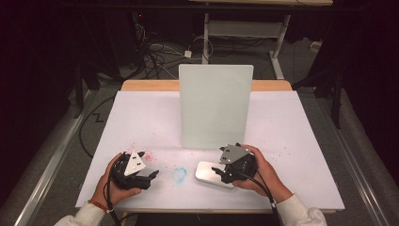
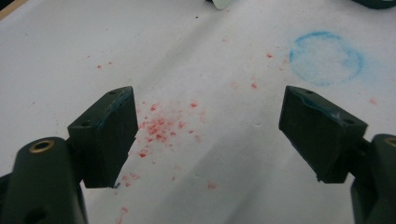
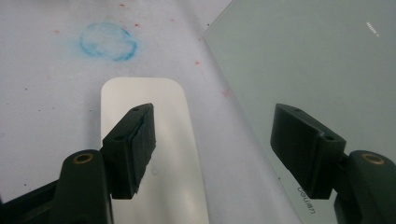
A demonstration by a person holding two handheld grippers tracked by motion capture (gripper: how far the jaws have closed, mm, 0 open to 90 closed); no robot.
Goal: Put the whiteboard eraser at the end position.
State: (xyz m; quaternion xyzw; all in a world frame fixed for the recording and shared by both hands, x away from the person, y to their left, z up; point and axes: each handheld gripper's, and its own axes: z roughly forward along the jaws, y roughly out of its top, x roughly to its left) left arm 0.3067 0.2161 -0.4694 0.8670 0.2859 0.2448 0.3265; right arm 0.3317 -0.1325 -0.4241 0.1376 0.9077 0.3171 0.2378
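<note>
Two released tongs: left tongs over paper, right tongs at edge of slab.

Smooth glossy white slab, perhaps plastic, matt frosted panel

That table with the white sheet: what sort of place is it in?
Probably a lab or recording studio: a paper-covered table, loose cables on the floor, black surroundings, and a person working with a handheld tool.

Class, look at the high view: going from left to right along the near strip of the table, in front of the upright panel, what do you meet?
Left tool → blue ring stain → white rounded slab → right tool.
</note>
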